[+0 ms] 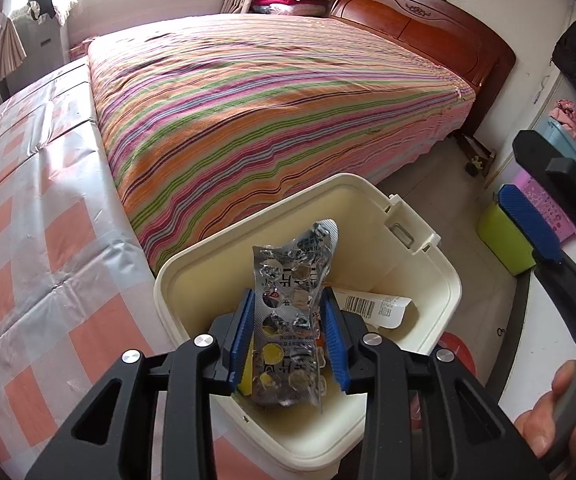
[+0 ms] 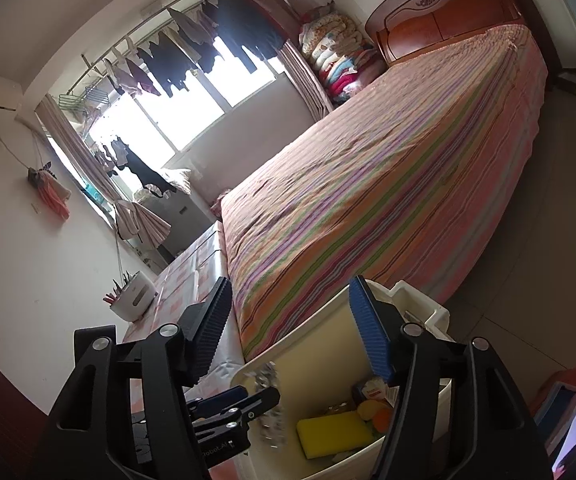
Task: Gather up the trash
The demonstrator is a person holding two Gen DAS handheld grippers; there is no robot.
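My left gripper [image 1: 289,300] is shut on a crumpled silver pill blister pack [image 1: 289,304] and holds it upright over the open cream plastic bin [image 1: 192,276]. The pack also shows blurred in the right wrist view [image 2: 268,400], held by the left gripper [image 2: 244,400] over the bin [image 2: 315,328]. Inside the bin lie a white barcoded wrapper [image 1: 375,304], a yellow sponge [image 2: 333,432] and orange and yellow scraps [image 2: 375,410]. My right gripper [image 2: 291,320] is open and empty above the bin's near side; one of its fingers [image 1: 527,224] shows at the right of the left wrist view.
A bed with a striped cover [image 1: 268,112] lies behind the bin. A table with a pink-checked plastic cloth [image 1: 28,240] stands to the left. A green container [image 1: 503,240] and purple basket [image 1: 547,208] sit on the floor right. A red stool [image 1: 457,352] stands beside the bin.
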